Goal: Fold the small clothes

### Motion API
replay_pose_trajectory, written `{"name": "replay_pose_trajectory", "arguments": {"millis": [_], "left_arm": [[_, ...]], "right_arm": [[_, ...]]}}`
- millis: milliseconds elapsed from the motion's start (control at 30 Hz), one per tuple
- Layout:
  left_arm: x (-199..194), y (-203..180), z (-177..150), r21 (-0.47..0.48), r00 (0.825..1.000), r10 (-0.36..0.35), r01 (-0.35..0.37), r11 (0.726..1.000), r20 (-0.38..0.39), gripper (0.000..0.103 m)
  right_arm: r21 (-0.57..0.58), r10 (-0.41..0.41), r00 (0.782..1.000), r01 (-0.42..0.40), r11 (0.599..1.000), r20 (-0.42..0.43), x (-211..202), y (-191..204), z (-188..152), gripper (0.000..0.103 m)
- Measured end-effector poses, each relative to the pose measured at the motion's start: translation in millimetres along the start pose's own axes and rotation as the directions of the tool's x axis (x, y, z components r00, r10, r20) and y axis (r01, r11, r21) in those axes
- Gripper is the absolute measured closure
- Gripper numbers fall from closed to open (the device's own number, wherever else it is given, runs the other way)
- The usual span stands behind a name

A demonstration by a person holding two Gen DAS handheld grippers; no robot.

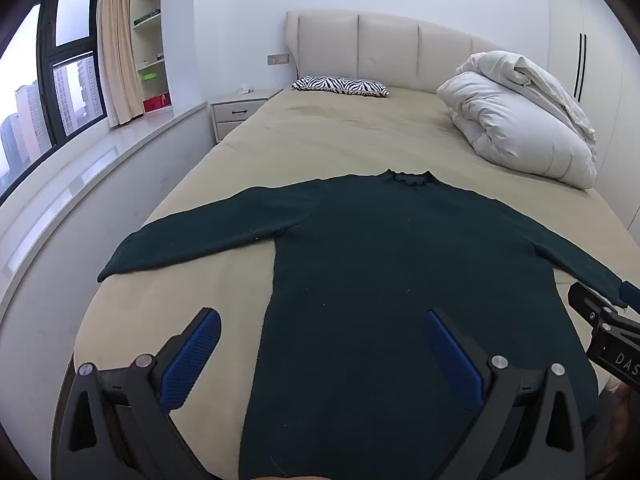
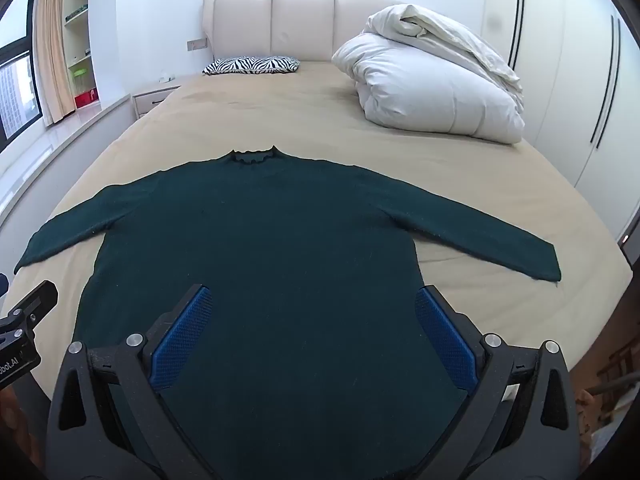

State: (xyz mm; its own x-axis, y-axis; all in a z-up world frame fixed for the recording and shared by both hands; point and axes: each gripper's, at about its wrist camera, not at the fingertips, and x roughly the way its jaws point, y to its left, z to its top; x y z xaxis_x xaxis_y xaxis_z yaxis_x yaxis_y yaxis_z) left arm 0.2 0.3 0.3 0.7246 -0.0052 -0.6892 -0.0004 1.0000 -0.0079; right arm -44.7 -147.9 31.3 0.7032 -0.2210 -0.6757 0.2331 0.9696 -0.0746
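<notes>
A dark green long-sleeved sweater lies flat on the beige bed sheet, collar toward the headboard, both sleeves spread out to the sides. It also shows in the right wrist view. My left gripper is open and empty above the sweater's lower left part. My right gripper is open and empty above the sweater's lower middle. The right gripper's body shows at the right edge of the left wrist view, by the right sleeve's cuff. The left gripper's body shows at the left edge of the right wrist view.
A folded white duvet sits at the far right of the bed. A zebra-print pillow lies by the headboard. A nightstand, a window ledge and shelves are to the left. White wardrobes stand to the right.
</notes>
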Motion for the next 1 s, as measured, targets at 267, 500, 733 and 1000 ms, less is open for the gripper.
{"name": "replay_pose_trajectory", "arguments": {"millis": [267, 500, 733, 1000], "left_arm": [[-0.7, -0.5, -0.1, 0.003, 1.000, 0.005, -0.005, 1.000, 0.007, 0.000], [0.8, -0.7, -1.2, 0.002, 1.000, 0.003, -0.003, 1.000, 0.008, 0.000], [-0.5, -2.0, -2.0, 0.002, 1.000, 0.005, -0.005, 1.000, 0.007, 0.000], [-0.3, -1.5, -2.2, 0.002, 1.000, 0.004, -0.004, 1.000, 0.007, 0.000]], "right_arm": [[0.002, -0.001, 1.000, 0.001, 1.000, 0.000, -1.6, -3.1, -0.4, 0.000], [-0.003, -0.002, 1.000, 0.002, 1.000, -0.004, 2.0, 3.8, -4.4, 0.000], [-0.002, 0.000, 1.000, 0.000, 1.000, -0.007, 2.1, 2.7, -5.6, 0.000], [-0.001, 0.002, 1.000, -0.002, 1.000, -0.011, 1.1, 4.5, -4.4, 0.000]]}}
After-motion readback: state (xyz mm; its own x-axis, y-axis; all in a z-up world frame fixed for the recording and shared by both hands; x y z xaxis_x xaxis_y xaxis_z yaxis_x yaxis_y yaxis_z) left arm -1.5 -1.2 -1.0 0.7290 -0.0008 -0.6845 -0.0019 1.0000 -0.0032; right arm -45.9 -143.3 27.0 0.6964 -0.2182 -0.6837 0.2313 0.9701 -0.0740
